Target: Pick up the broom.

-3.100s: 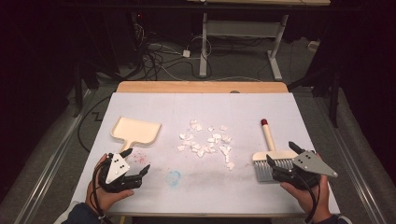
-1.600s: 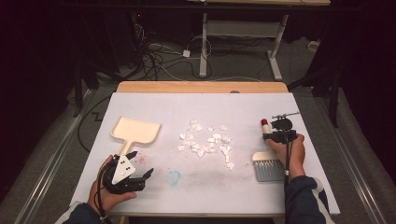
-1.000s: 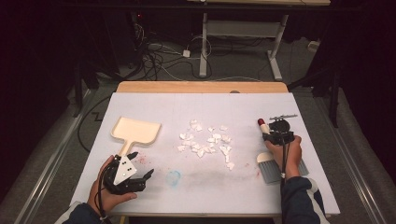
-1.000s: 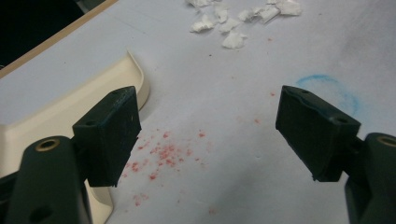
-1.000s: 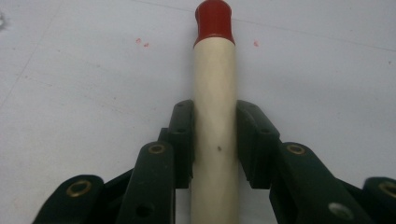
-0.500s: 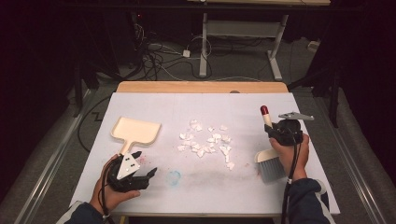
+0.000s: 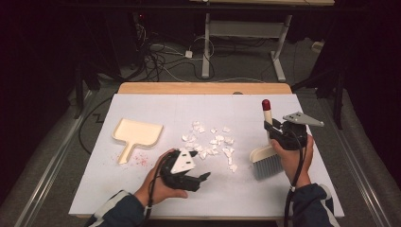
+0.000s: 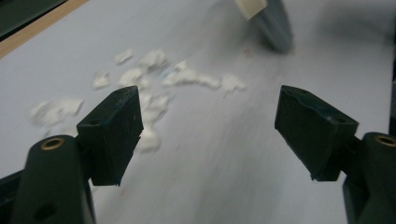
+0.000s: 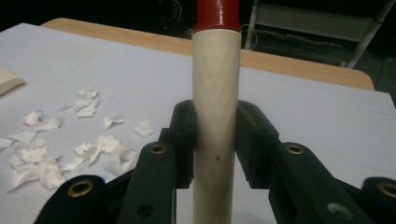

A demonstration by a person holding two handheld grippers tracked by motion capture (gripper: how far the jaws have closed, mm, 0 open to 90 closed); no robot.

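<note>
A small brush (image 7: 265,158) with a cream handle, red tip and grey bristles stands tilted upright at the right of the white table. My right gripper (image 7: 275,134) is shut on the brush handle (image 9: 216,107), its pads pressing both sides. Torn white paper scraps (image 7: 211,143) lie scattered mid-table, also seen as scraps (image 9: 56,149) in the right gripper view. A cream dustpan (image 7: 135,135) lies flat at the left. My left gripper (image 7: 202,178) hovers near the front edge below the scraps, jaws wide open with nothing between them (image 8: 205,135); scraps (image 8: 154,79) and the brush bristles (image 8: 275,28) lie ahead of it.
The white table cover (image 7: 156,109) ends in a wooden strip (image 7: 203,88) at the far edge. Faint red specks (image 7: 137,160) mark the sheet by the dustpan handle. Beyond the table are cables (image 7: 165,56) and a desk frame (image 7: 246,33) on the floor.
My left hand has swept right along the front edge, from near the dustpan handle to below the scraps. My right hand has lifted and tipped the brush upright.
</note>
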